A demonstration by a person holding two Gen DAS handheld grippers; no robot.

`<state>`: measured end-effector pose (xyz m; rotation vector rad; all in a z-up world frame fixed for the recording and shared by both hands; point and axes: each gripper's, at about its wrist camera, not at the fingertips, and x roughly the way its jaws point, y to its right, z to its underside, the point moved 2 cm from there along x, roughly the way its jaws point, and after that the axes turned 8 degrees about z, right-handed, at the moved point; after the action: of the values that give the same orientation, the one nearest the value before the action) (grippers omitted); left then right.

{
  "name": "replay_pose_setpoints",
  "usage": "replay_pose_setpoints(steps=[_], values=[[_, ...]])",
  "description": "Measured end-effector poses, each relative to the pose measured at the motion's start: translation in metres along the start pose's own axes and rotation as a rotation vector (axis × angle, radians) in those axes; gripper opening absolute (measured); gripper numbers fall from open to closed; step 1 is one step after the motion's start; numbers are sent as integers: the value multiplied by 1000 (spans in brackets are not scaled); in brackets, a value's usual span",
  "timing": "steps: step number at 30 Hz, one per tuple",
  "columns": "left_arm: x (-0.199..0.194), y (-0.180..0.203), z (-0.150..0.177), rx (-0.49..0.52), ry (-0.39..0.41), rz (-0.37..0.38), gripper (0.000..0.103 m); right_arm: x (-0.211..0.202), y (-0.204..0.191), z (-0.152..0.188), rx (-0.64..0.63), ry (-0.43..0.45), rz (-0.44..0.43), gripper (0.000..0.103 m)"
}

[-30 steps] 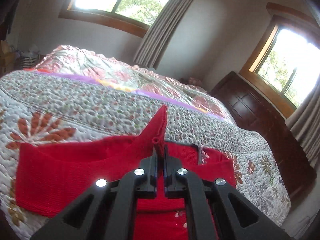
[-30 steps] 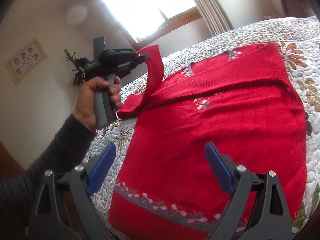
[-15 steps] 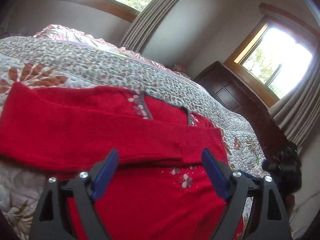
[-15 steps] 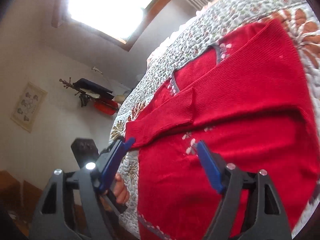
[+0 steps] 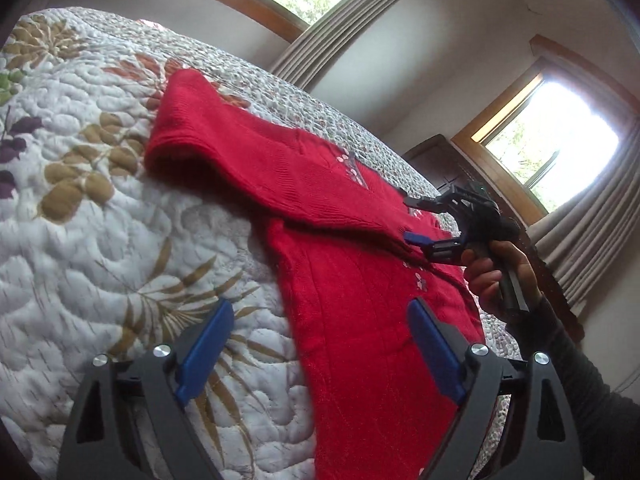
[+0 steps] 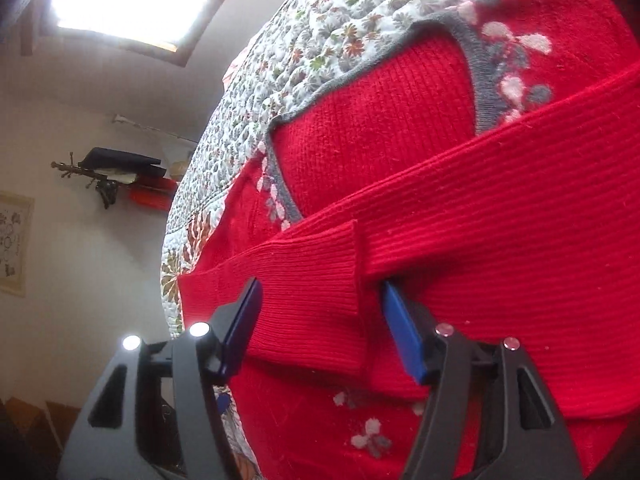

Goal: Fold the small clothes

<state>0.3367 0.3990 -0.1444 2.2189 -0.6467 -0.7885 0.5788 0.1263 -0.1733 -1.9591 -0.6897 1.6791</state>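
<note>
Left wrist view: the left hand-held gripper (image 5: 316, 350) hangs above the bed with its blue pads (image 5: 206, 344) wide apart and nothing between them.
Right hand-held gripper: (image 6: 320, 320) its pads are also apart, straddling the cuff (image 6: 320, 276) of a folded sleeve without pinching it; one pad sits at each side edge of the cuff. In the left wrist view the same tool (image 5: 436, 224) rests low at the sweater's chest, held by a hand (image 5: 500, 276) in a dark sleeve.
Task item: one red sweater (image 5: 360, 280) lies flat on the quilt (image 5: 100, 220), both sleeves folded across the chest, one cuff overlapping the other sleeve.
Edges: the sweater's left side edge runs just beside the left gripper's right pad; its folded shoulder (image 5: 176, 136) forms a rounded corner further up the bed. The grey neckline trim (image 6: 480, 76) lies clear above the sleeves.
Open room: a broad stretch of bare quilt lies left of the sweater.
Surface: quilted floral bedspread, soft and puckered.
Room: pale walls, a wood-framed window (image 5: 548, 152) with curtains (image 5: 592, 232), a dark wooden cabinet (image 5: 436, 156), a wall shelf (image 6: 116, 168) and a framed picture (image 6: 14, 244).
Count: one sweater, two sleeves, two grippers, two windows in the left wrist view.
</note>
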Motion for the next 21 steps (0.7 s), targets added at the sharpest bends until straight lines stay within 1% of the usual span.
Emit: replay_pose_setpoints(steps=[1,3,4,5,6,7,8,10,12,14,17,21], values=[[-1,-3,1,0,11,18,89,4,0,-2,2,-15,-9,58],[-4,-9,2,-8,33,59,89,6,0,-3,6,-14,-18,56],[-6,-13,3,-12,38,70,89,6,3,-3,18,-13,-43,53],[-7,-13,4,-14,35,73,89,6,7,-2,36,-17,-77,43],[-9,-11,3,-10,35,75,89,7,10,0,55,-30,-107,37],[-13,-8,4,-3,36,85,89,8,10,3,60,-44,-124,28],[-15,-4,3,6,39,93,89,8,7,6,43,-54,-140,23],[-10,1,2,11,31,88,90,9,1,8,6,-54,-129,20],[-4,-3,3,-2,19,66,90,10,-3,5,4,-46,-117,16],[0,-5,5,3,20,59,90,7,-8,1,-7,-28,-89,3],[0,-5,9,26,27,59,90,-1,-17,-6,-33,6,-48,3],[0,-10,14,31,33,82,90,-18,-33,-17,-69,61,19,2]])
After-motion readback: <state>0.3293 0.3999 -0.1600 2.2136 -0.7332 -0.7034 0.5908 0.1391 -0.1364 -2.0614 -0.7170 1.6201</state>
